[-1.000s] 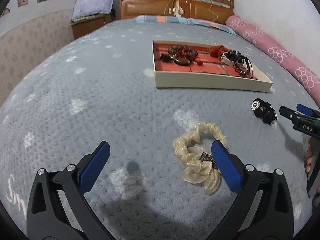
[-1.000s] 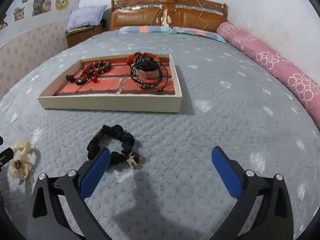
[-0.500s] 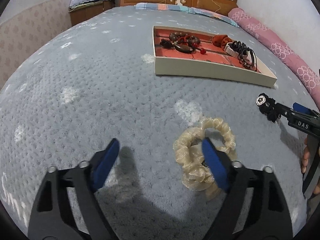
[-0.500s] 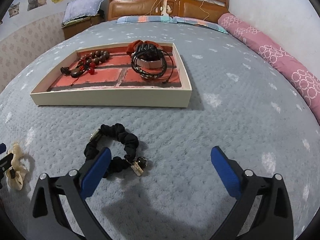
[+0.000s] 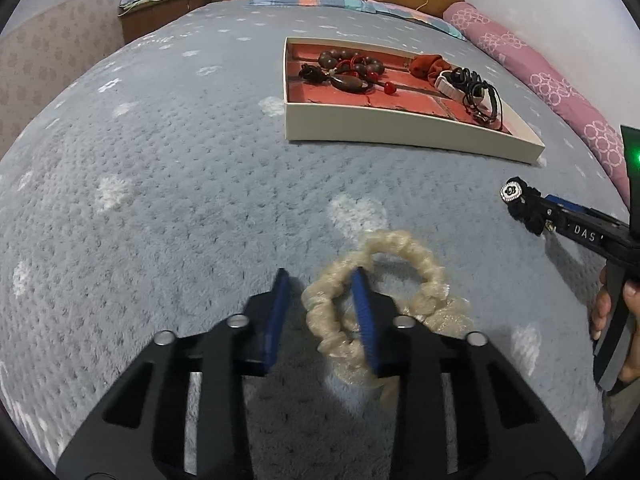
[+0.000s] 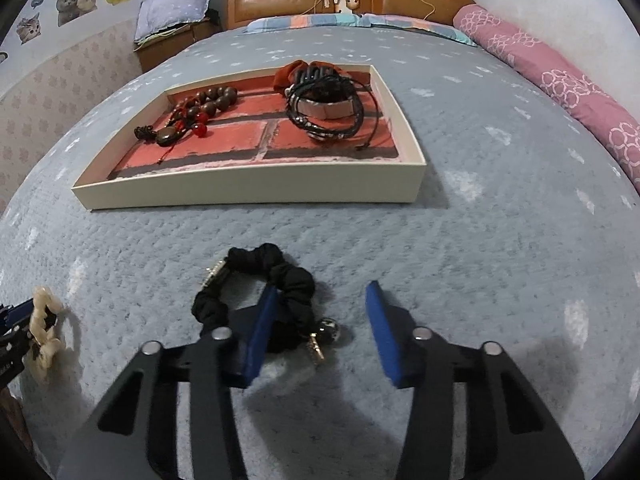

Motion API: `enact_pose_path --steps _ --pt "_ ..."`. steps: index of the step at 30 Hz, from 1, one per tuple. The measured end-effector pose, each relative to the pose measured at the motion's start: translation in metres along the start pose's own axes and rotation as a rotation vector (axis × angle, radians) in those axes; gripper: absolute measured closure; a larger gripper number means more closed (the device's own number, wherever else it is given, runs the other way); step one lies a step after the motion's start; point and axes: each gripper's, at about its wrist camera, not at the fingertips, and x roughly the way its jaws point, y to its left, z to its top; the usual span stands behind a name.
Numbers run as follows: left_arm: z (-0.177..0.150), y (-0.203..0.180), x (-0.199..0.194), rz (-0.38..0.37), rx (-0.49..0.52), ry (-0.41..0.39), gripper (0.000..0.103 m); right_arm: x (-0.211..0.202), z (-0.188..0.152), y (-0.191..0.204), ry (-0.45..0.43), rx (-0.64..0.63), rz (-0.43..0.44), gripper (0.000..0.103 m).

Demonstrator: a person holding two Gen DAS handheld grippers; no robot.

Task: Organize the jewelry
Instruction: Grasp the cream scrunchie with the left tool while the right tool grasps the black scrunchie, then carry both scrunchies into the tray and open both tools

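A cream scrunchie (image 5: 404, 248) lies on the grey bedspread. My left gripper (image 5: 320, 276) is down over it with its jaws closing. The right finger stands inside the loop and the left side of the band lies between the pads, with a small gap at the left pad. A black scrunchie (image 6: 296, 280) with metal charms lies under my right gripper (image 6: 322, 290), whose jaws are also closing. Its left finger is in the loop, part of the band is between the pads, and the right pad is clear of it. Beyond stands the cream tray (image 6: 248, 192).
The tray (image 5: 400, 136) has a brick-pattern floor and holds a wooden bead bracelet (image 6: 204, 110), black cord bracelets (image 6: 332, 120) and a rust-red scrunchie (image 5: 430, 66). A pink bolster (image 6: 560, 84) lies along the right edge of the bed. A hand (image 5: 612, 308) holds the right gripper's handle.
Both grippers' jaws have narrowed a lot, from wide open to partly closed. Each has tipped down closer to its scrunchie, and now has one finger inside the loop.
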Motion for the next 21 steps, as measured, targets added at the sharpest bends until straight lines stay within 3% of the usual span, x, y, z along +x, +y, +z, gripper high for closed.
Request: enact_pose_path --steps 4,10,21 --pt "0.004 0.002 0.004 -0.026 -0.015 0.010 0.092 0.001 0.001 0.005 0.003 -0.014 0.007 0.076" --pt "0.006 -0.001 0.004 -0.019 -0.003 0.001 0.094 -0.001 0.001 0.010 -0.002 -0.045 -0.014 0.091" --pt "0.021 -0.005 -0.015 -0.019 0.008 -0.054 0.095 -0.024 0.006 0.004 -0.080 -0.037 0.013 0.094"
